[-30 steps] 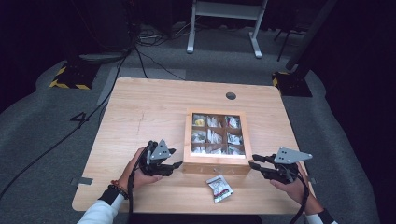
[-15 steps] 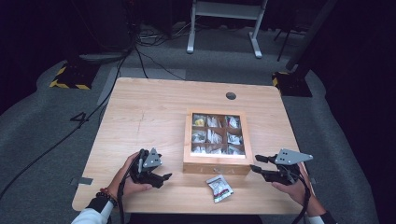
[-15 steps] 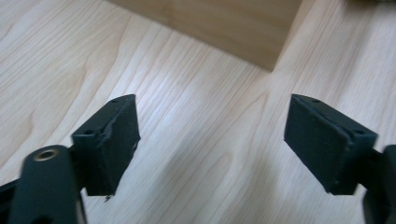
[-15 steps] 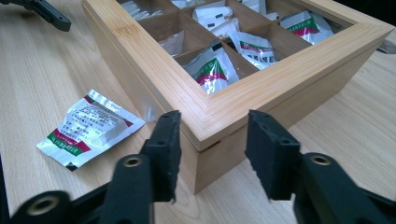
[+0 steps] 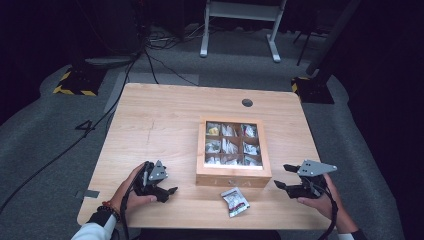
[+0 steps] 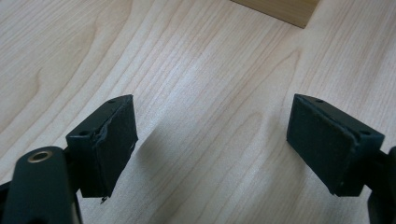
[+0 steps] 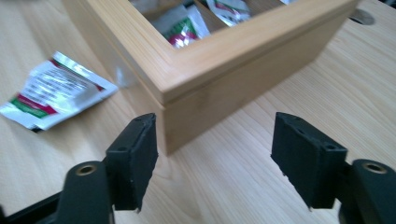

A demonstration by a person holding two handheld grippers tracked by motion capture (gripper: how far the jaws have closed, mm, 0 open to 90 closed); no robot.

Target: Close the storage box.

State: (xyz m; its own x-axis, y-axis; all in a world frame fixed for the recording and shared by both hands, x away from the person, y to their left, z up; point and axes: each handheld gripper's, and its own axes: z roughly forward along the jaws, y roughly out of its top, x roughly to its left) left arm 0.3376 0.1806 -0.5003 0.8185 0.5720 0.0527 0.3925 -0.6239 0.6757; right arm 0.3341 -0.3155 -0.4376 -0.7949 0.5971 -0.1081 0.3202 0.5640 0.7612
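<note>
Both the left gripper (image 5: 170, 191) and right gripper (image 5: 280, 176) are opening their empty jaws beside the wooden box (image 5: 233, 176), near what looks like a tea sachet (image 5: 235, 201).

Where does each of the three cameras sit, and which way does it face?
High view: above the person's side, looking forward and down at the table; forearms, hands, left gripper, right gripper.
Left gripper view: rides the left gripper, facing bare tabletop; open jaws.
Right gripper view: rides the right gripper, facing the wooden box corner; open jaws.
Shared: high and right gripper views show the sachet.
</note>
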